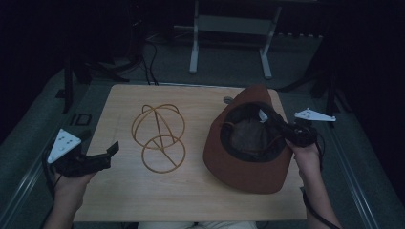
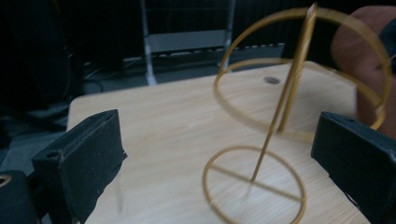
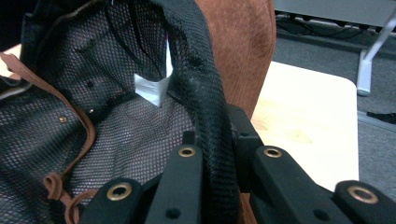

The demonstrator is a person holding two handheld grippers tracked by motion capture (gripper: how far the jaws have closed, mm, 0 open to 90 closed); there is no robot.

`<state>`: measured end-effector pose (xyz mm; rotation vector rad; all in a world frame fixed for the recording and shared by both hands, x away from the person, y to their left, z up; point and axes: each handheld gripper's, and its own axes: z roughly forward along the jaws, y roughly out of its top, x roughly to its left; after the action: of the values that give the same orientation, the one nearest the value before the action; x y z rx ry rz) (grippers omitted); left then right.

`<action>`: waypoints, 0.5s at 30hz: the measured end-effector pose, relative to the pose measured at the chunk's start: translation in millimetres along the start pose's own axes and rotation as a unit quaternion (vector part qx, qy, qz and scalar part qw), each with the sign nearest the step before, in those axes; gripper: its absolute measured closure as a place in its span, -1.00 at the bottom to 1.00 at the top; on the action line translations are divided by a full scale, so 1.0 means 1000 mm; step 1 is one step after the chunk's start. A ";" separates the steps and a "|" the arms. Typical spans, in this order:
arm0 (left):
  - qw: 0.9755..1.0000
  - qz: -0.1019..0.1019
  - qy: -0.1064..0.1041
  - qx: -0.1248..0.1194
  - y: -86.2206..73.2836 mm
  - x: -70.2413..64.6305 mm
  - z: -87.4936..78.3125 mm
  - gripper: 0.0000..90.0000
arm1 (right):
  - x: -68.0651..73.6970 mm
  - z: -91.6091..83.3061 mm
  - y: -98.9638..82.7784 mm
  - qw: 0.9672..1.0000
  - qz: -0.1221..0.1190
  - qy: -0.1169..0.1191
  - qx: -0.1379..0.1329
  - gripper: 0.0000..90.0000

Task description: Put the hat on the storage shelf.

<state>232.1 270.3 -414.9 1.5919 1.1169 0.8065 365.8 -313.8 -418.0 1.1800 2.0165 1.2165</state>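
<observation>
Right gripper view: the right tool (image 3: 219, 163) clamps the brown hat's (image 3: 233, 42) black inner band (image 3: 205, 93).

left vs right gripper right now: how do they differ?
The left gripper has its jaws wide apart with nothing between them; the right gripper is shut on the black mesh inner band of the brown hat. The left one sits at the table's left edge, facing the wire hat stand; the right one reaches into the hat from the right. Both are hand-held, black, with a grey plate on top.
</observation>
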 end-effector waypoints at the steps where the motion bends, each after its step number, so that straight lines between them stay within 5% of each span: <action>1: 1.000 0.004 -0.006 0.000 0.005 -0.003 0.003 -0.94 | 0.001 0.000 0.000 1.000 -0.002 0.000 -0.003 0.89; 15: 0.997 0.050 -0.063 -0.002 0.053 -0.054 0.051 -0.94 | 0.009 -0.008 -0.004 1.000 -0.011 0.008 -0.002 0.89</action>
<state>273.5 197.7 -377.4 1.6824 0.9525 0.7613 353.8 -310.5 -417.2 1.1461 2.0331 1.2216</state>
